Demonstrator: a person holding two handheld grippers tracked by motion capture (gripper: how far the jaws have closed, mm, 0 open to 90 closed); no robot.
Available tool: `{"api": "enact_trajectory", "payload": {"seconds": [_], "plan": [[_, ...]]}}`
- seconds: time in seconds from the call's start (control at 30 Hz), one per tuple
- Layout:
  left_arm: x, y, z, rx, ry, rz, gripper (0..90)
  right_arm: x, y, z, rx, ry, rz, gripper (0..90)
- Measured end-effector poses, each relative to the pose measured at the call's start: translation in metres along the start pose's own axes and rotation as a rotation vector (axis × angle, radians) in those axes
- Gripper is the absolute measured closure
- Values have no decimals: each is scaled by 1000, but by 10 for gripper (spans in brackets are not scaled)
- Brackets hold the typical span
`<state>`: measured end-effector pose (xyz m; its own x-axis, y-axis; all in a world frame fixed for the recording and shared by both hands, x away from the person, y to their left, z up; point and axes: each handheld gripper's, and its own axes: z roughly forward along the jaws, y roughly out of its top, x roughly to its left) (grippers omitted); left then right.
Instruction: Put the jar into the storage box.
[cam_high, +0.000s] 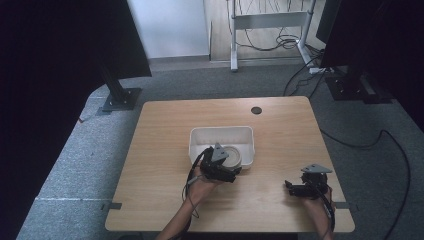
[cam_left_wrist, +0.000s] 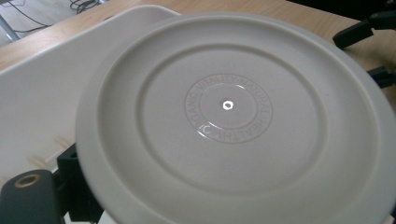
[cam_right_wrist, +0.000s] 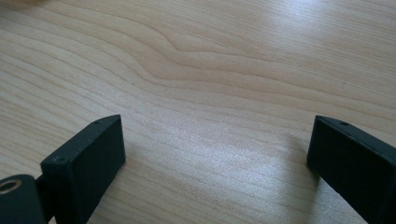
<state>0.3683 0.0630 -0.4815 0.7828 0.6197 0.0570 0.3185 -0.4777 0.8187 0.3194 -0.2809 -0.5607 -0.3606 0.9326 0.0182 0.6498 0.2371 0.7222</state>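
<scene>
A round off-white plate (cam_high: 231, 156) leans at the front of a white rectangular bin (cam_high: 220, 131) in the middle of the wooden table (cam_high: 165, 150). My left gripper (cam_high: 231, 171) is shut on the plate's near rim. The left gripper view looks at the plate's embossed underside (cam_left_wrist: 229, 116), with one black finger (cam_left_wrist: 70, 165) under its lower left rim and the bin's wall (cam_left_wrist: 46, 93) behind. My right gripper (cam_high: 289, 186) rests near the table's front right, jaws wide open over bare wood (cam_right_wrist: 210, 70), with nothing between its fingers (cam_right_wrist: 88, 158).
A dark round grommet (cam_high: 256, 110) sits near the table's far edge. Black stands (cam_high: 120, 95) and cables (cam_high: 360, 145) lie on the grey carpet around the table. The right gripper's jaws (cam_left_wrist: 373, 51) show beyond the plate in the left gripper view.
</scene>
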Motion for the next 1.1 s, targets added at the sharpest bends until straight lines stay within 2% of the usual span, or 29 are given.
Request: {"api": "enact_trajectory", "payload": {"seconds": [0.57,0.87,1.1], "plan": [[14,8,14,-6,38,-13,101,0,0,0,0,-1,0,39],[22,10,23,-12,64,-51,101,0,0,0,0,0,0,39],[27,8,32,-3,105,-78,101,0,0,0,0,-1,0,39]]}}
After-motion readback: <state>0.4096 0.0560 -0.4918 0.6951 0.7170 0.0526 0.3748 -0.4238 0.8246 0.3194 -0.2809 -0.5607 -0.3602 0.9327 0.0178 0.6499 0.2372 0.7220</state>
